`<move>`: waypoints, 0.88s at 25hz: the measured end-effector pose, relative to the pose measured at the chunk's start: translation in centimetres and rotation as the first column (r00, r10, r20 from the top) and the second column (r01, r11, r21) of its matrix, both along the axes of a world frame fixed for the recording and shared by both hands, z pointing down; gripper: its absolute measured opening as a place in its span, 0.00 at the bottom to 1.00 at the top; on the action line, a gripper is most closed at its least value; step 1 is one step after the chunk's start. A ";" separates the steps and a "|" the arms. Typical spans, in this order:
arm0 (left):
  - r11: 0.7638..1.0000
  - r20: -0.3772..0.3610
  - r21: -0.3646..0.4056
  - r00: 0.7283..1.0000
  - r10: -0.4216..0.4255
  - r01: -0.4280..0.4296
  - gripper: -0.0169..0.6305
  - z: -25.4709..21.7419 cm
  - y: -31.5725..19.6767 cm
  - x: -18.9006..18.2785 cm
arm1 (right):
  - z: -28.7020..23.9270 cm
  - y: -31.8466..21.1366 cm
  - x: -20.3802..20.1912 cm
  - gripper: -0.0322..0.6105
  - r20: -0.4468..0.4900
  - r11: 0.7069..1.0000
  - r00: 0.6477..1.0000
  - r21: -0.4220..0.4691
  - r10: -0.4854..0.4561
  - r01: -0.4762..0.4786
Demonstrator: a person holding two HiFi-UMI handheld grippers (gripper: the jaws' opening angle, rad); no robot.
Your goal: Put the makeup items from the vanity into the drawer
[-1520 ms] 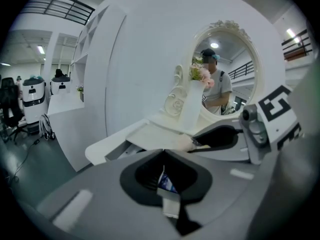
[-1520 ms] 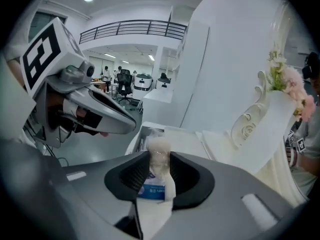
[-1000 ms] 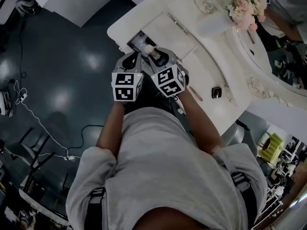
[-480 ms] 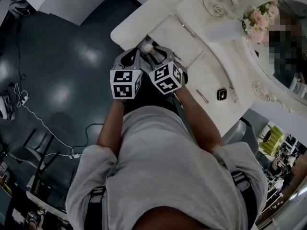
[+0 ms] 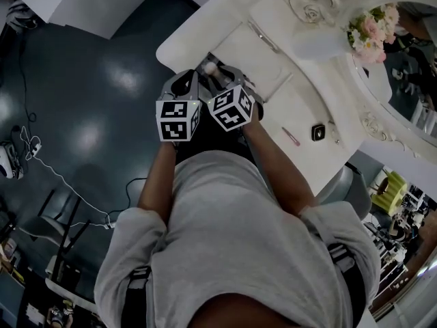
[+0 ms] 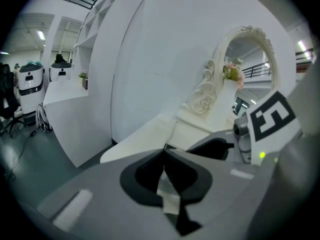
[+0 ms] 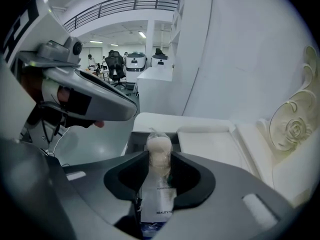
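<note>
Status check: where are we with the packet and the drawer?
Left gripper shut, empty. Right gripper shut on sponge packet, jaws just eased wider. Packet at the open drawer, not released. Nothing seen blocking it.

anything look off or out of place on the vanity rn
Nothing spilled or broken. A pink stick and a small black case lie loose on the vanity top, apart from the open drawer.

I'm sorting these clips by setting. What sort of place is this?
Probably a mock dressing corner in an open office or lab hall: an ornate white vanity with mirror and flowers stands on a dark floor strewn with cables, with an office chair and mezzanine railing beyond.
</note>
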State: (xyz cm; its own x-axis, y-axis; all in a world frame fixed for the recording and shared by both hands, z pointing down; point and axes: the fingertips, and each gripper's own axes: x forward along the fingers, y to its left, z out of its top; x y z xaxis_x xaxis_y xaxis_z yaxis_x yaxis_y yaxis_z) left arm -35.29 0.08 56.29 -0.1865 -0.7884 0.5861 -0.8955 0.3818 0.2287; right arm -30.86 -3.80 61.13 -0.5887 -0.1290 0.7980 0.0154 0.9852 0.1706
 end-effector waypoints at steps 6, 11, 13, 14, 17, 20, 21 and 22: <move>1.000 0.001 -0.006 1.000 0.020 -0.020 0.03 0.3 0.0 -0.1 | 0.2 -0.1 -0.2 0.31 0.016 1.000 1.000 -0.015 0.022 -0.022; 0.999 0.019 0.005 0.999 0.043 -0.043 0.03 -0.6 -0.6 0.6 | -1.4 -0.3 0.4 0.31 0.092 0.999 0.995 -0.015 0.048 -0.047; 0.999 0.030 0.015 0.998 0.050 -0.051 0.03 -1.3 -1.0 1.5 | -2.3 -0.5 1.4 0.26 0.122 0.998 0.991 -0.017 0.059 -0.057; 0.998 0.038 0.018 0.998 0.058 -0.058 0.03 -1.7 -1.3 2.1 | -2.6 -0.7 2.0 0.24 0.137 0.998 0.988 -0.014 0.068 -0.067; 0.996 0.060 0.023 0.995 0.086 -0.087 0.03 -2.6 -2.0 4.1 | -3.9 -1.8 4.1 0.07 0.191 0.993 0.975 0.005 0.113 -0.116; 0.992 0.070 0.028 0.991 0.117 -0.119 0.03 -3.3 -2.7 6.4 | -5.1 -2.7 6.4 0.05 0.222 0.990 0.966 0.016 0.135 -0.142; 0.991 0.075 0.031 0.989 0.130 -0.132 0.03 -3.6 -3.1 7.2 | -5.4 -2.9 7.2 0.05 0.231 0.989 0.963 0.018 0.141 -0.149; 0.989 0.079 0.033 0.987 0.143 -0.146 0.03 -3.8 -3.4 8.0 | -5.7 -3.2 8.0 0.05 0.241 0.987 0.959 0.016 0.149 -0.158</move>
